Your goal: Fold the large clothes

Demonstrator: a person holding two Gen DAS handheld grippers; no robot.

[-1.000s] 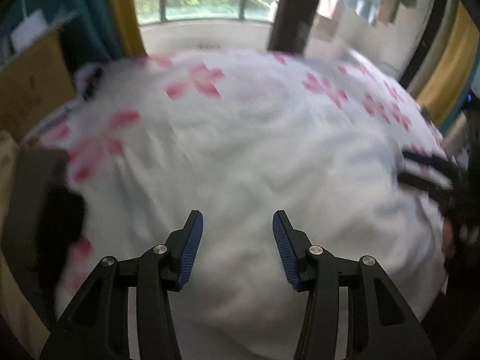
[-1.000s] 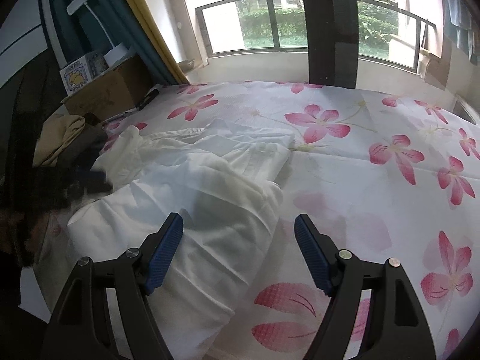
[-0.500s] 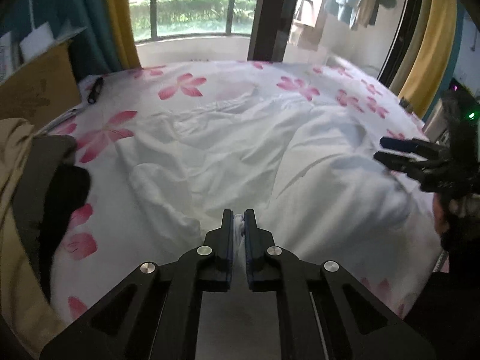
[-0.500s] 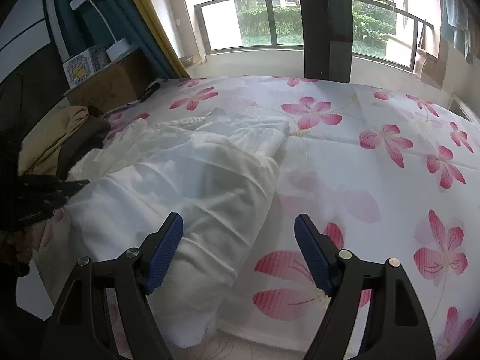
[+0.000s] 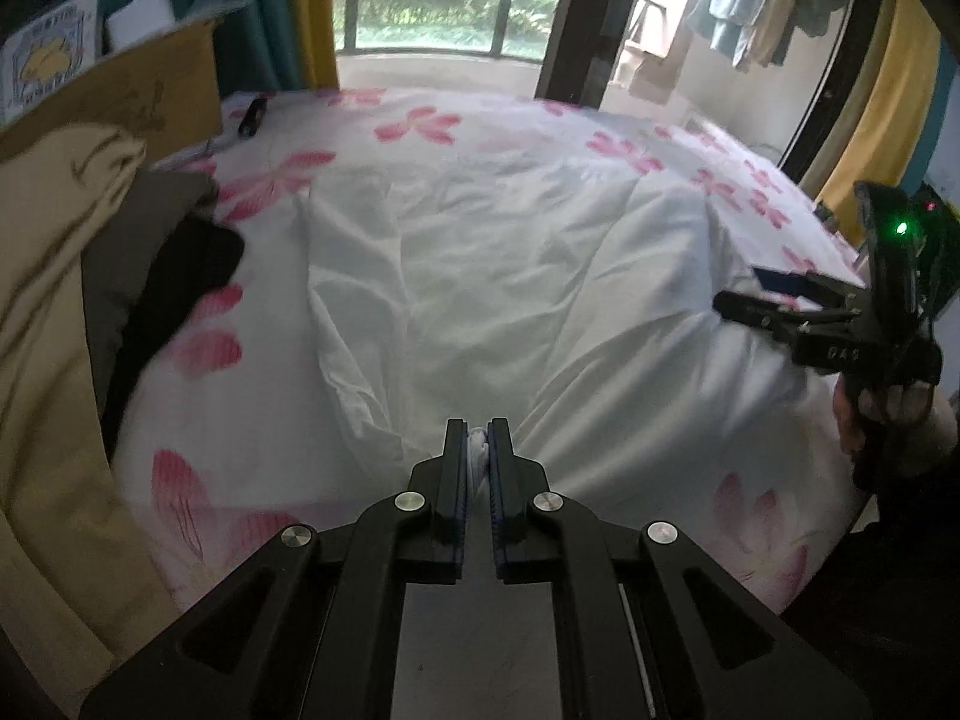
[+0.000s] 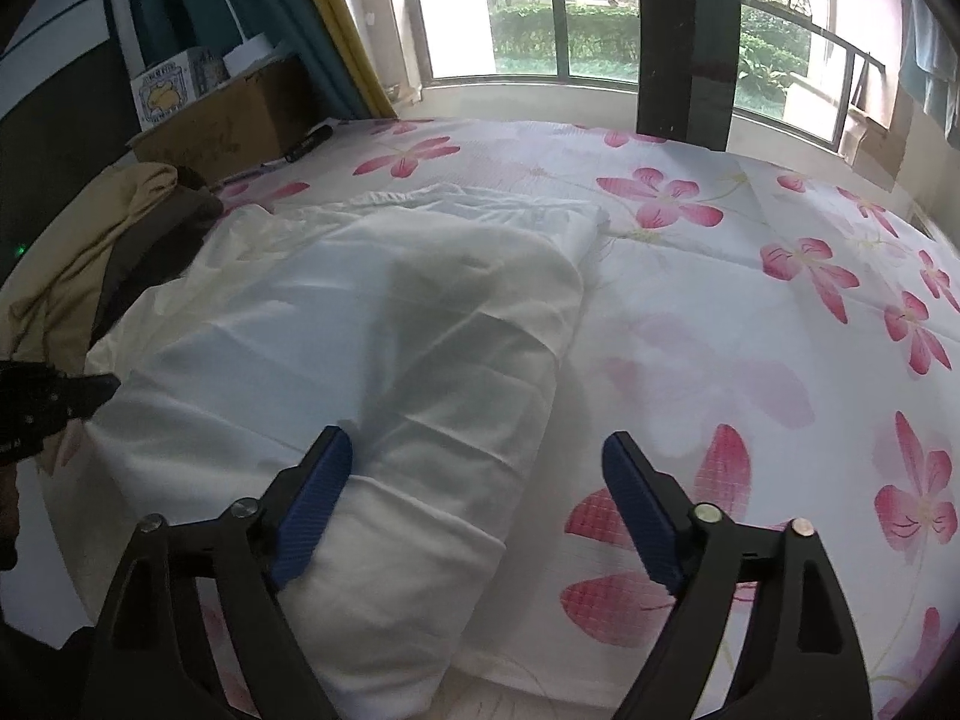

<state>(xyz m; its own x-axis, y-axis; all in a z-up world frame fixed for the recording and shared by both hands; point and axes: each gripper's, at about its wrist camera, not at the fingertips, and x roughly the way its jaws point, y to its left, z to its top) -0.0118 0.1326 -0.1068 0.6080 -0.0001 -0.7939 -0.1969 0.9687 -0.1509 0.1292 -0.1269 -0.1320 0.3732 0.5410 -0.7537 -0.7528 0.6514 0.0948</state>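
Note:
A large white garment [image 5: 510, 276] lies crumpled on a bed with a pink-flowered sheet [image 5: 414, 123]. My left gripper [image 5: 478, 450] is shut on a pinch of the white garment at its near edge. In the right wrist view the same garment [image 6: 372, 348] covers the left half of the bed. My right gripper [image 6: 477, 462] is over its near right corner, jaws opening wide, cloth below them but not pinched. The right gripper [image 5: 774, 300] also shows at the right edge of the left wrist view, held by a hand.
A pile of beige and dark clothes [image 5: 66, 300] lies at the bed's left side, next to a cardboard box [image 6: 222, 126]. A black pen-like object [image 5: 252, 117] lies near the far left corner. Windows and curtains stand behind the bed. The flowered sheet [image 6: 780, 300] is bare on the right.
My left gripper went from open to shut on the garment's near edge and has pulled it along. My right gripper's jaws have spread wider and it has come a little lower over the cloth.

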